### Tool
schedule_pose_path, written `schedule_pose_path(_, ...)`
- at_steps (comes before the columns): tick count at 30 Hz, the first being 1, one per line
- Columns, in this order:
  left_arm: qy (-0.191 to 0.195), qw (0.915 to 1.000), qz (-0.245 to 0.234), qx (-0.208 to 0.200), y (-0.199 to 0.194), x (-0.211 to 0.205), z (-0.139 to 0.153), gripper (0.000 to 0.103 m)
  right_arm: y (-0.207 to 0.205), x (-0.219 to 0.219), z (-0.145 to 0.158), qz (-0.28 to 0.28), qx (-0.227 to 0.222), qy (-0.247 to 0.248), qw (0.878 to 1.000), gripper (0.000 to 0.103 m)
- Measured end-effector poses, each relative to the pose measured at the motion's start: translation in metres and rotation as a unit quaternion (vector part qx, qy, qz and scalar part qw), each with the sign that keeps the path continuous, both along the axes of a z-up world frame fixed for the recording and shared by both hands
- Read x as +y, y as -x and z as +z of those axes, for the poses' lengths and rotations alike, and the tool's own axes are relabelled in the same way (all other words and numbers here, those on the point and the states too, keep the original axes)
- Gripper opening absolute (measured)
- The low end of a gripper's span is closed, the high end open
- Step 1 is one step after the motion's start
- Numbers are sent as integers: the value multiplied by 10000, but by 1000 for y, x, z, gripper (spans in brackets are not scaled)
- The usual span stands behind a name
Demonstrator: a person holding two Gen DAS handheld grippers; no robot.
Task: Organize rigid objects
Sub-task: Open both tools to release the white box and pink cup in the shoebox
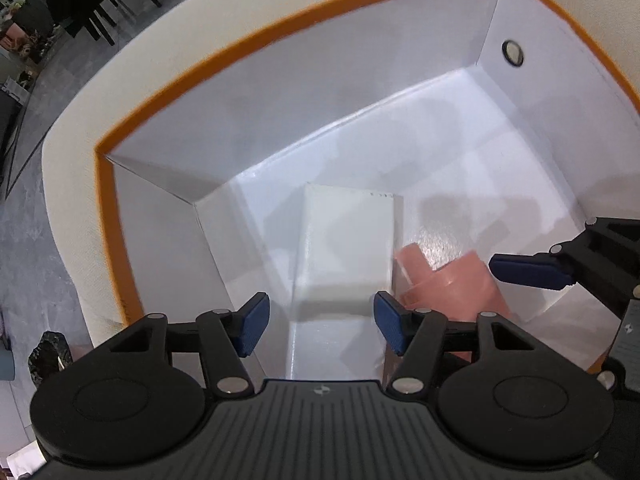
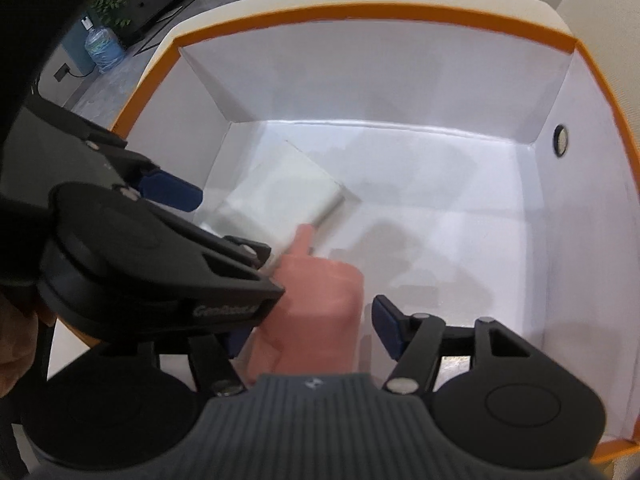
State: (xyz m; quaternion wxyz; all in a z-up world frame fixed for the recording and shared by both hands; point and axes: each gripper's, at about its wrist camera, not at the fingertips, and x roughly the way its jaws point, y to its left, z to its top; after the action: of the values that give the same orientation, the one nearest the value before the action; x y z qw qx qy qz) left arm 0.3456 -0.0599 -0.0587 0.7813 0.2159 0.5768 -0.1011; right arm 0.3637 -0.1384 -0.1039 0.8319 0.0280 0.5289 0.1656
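Observation:
A white box [image 1: 348, 248] lies on the floor of a large white storage box with an orange rim [image 1: 168, 84]. A pink plastic bottle with a spout [image 1: 452, 280] lies beside it. My left gripper [image 1: 322, 320] is open above the white box, not touching it. In the right wrist view the pink bottle [image 2: 316, 304] sits between the fingers of my right gripper [image 2: 308, 328], which is open; the pads stand apart from it. The white box [image 2: 280, 200] lies beyond. The left gripper's blue pad [image 2: 170, 191] shows at the left.
The storage box [image 2: 360, 20] has tall white walls and a round metal eyelet [image 2: 561, 140] in the right wall. It rests on a cream cushioned surface [image 1: 68, 184]. Grey floor and dark furniture lie outside.

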Motion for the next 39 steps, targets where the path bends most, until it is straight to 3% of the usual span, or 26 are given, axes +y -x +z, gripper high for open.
schedule_pose_path(15, 41, 9994, -47, -350, 14, 0, 28, 71, 11, -2, 5, -116, -159, 185, 9996, 64)
schedule_pose_path(39, 65, 9962, -72, -869, 44, 10, 89, 71, 44, 0, 70, -64, -733, 336, 9967, 64)
